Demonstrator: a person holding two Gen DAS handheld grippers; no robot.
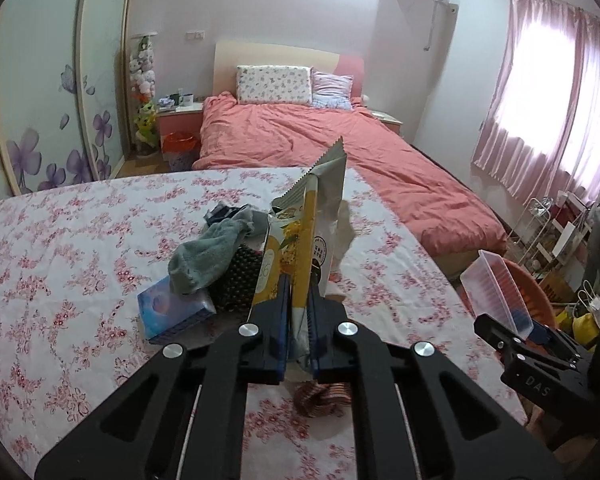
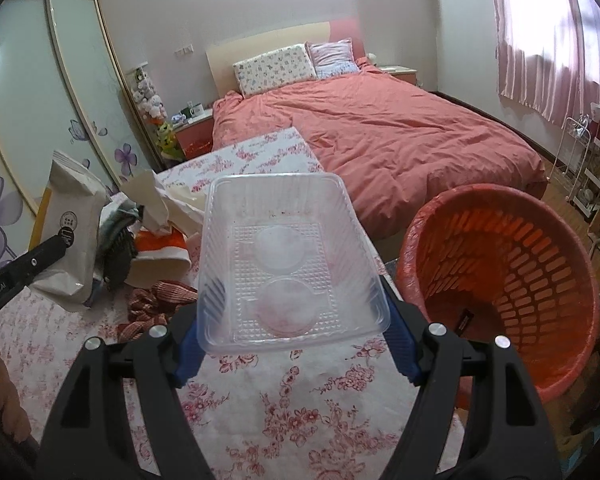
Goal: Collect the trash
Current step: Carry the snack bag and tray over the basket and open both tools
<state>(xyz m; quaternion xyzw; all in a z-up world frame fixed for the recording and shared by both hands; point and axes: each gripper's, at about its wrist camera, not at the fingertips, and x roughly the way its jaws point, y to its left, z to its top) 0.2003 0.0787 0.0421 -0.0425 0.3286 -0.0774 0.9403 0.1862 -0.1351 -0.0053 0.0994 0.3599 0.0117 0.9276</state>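
The left gripper [image 1: 299, 300] points forward over the floral tablecloth [image 1: 60, 280], its blue-padded jaws pinched nearly together on the lower edge of a yellow and white snack bag [image 1: 300, 224], which stands upright above the fingers with its serrated top edge uppermost. Under the jaws a reddish woven cloth [image 1: 320, 400] lies bunched on the table. Just left of the bag sit a blue tissue pack [image 1: 172, 312], a dark studded item [image 1: 236, 276] and a grey sock [image 1: 208, 252] draped over them.

The right gripper [image 2: 296, 344] is held level to the right of the left one, jaws spread wide and clamped against the two long sides of a clear plastic tray [image 2: 284, 256], whose open face tilts toward the camera; pink smears mark its ribbed bottom. Just right of it, off the table edge, stands an orange slotted basket [image 2: 500, 280] lined with a thin film. Left of the tray lies crumpled white paper [image 2: 160, 200] on an orange and white item [image 2: 160, 244].

Beyond the table lie a bed with a salmon cover [image 2: 400, 132] and two pillows [image 2: 276, 66]; pink curtains [image 1: 548, 92] hang at the right.
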